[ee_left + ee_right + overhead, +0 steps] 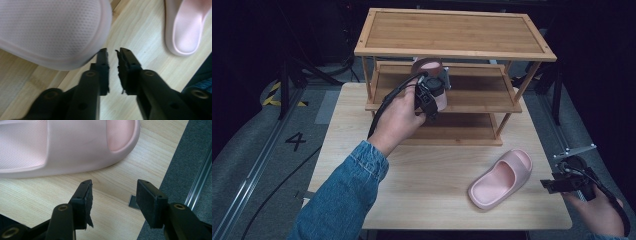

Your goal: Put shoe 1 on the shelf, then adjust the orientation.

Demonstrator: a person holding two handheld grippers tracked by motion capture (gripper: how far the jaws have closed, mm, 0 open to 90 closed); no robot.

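Two pink slippers in play. One slipper on the shelf (432,75) sits on the middle tier of the wooden rack (452,30), toward that tier's left end, toe end up against the back. Left gripper (432,97) is right at it, hand in a denim sleeve reaching in from the front. In the left gripper view its jaws stand a narrow gap apart with nothing between them; the slipper's perforated sole (50,30) is just beside the left jaw tip, released. No earlier frame, so only the gap is told.

Second slipper (502,177) lies flat on the table (412,190), near the right edge, toward the front right corner, toe pointing to the far right. Right gripper (557,186) hangs just off the table's right edge, beside that slipper, not touching. Right gripper view: jaws wide apart, empty, slipper (70,147) ahead of them on the wood.
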